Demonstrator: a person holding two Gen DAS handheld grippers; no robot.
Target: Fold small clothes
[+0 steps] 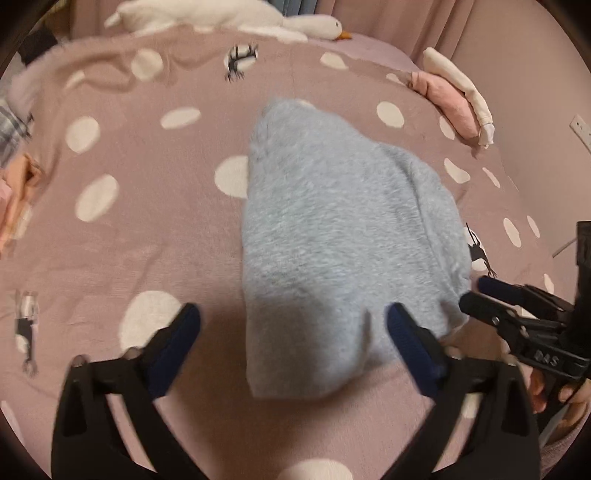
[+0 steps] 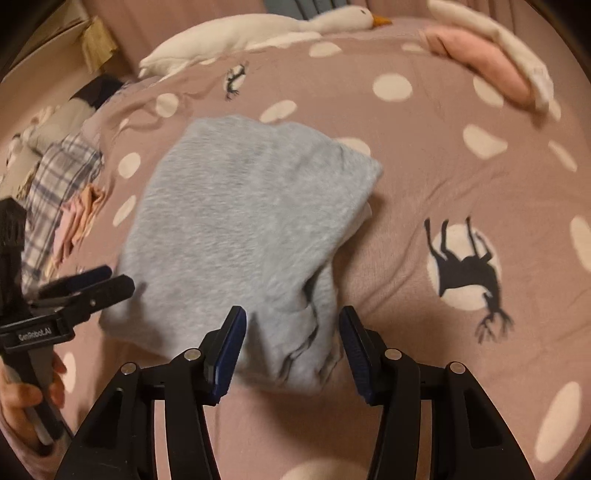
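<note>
In the left wrist view, the left gripper (image 1: 291, 332) stands with its jaws spread wide and nothing clamped. Its right finger lies over the near edge of the folded grey garment (image 1: 332, 236), its left finger over bare bedspread (image 1: 122, 251). That spread suggests a release, with the garment left to settle flat in the middle of the bed. The right gripper (image 1: 476, 291) comes in from the right edge, its tips just beside the garment's near right corner. At the far right edge of the bed, a pink folded piece (image 1: 447, 99) and a cream one (image 1: 461, 85) lie stacked, probably a pile of finished items. A plush goose (image 1: 236, 18) lies along the far edge.

In the right wrist view, the right gripper (image 2: 291, 343) has its jaws partly apart, straddling the garment's (image 2: 240, 229) near corner without pinching it. The left gripper (image 2: 88, 280) sits just beside the garment's left edge. A plaid cloth (image 2: 55, 192) and peach pieces (image 2: 86, 210) are heaped at the left, likely waiting to be folded.
</note>
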